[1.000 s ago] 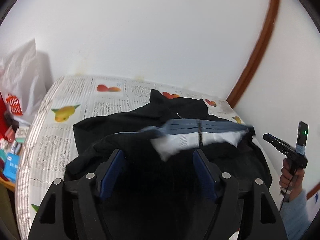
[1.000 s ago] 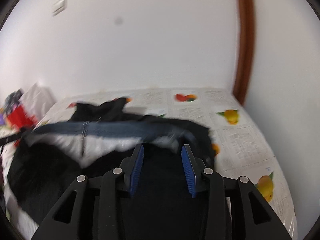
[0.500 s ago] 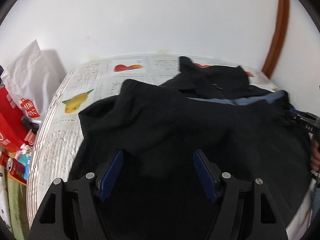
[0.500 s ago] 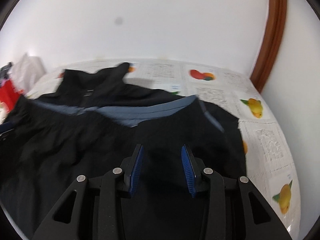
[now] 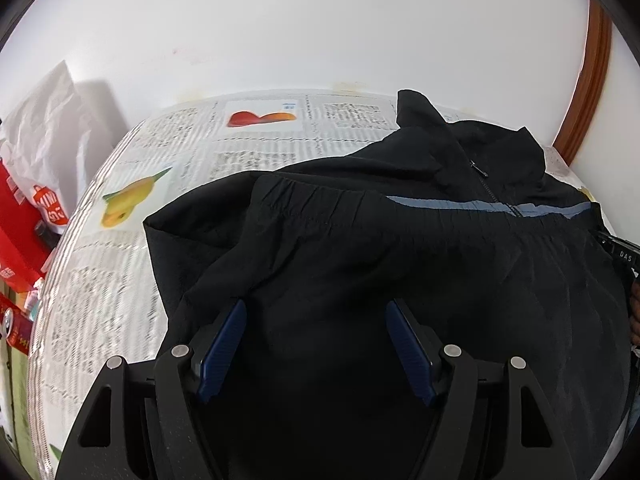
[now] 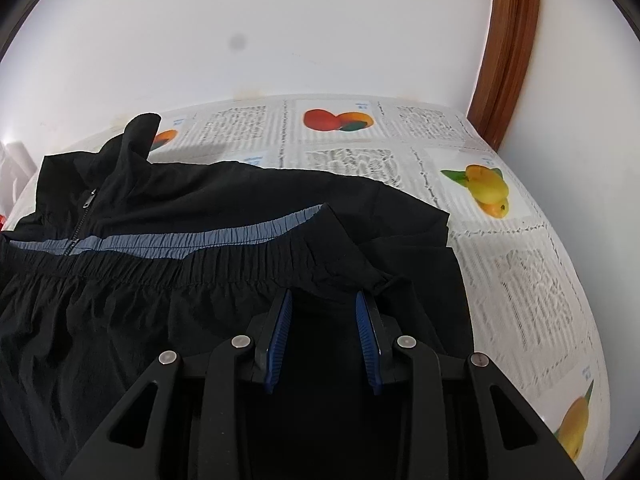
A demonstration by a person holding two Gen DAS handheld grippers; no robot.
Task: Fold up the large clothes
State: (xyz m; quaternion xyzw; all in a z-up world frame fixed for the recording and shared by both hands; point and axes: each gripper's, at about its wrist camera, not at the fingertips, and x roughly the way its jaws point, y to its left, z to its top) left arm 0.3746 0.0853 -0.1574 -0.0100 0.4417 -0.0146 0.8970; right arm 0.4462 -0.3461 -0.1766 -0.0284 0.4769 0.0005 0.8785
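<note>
A black zip-up jacket lies on a table covered with newspaper-print cloth. Its lower part is folded up over the chest, so the grey-blue hem band lies just below the collar and zipper pull. My left gripper stands wide over the folded fabric. Black cloth drapes over its left fingertip and fills the gap. My right gripper is at the jacket's right edge. Its jaws are closing with a fold of black fabric over and between the tips, and both blue pads still show.
A white plastic bag and red boxes crowd the table's left end. A wooden door frame rises at the far right corner, and a white wall runs along the back. A person's hand shows at the right edge of the left wrist view.
The jacket's hem, lifted a second ago with the white lining showing, now lies forward over the chest. Both grippers moved forward and down. The right jaws narrowed slightly.
</note>
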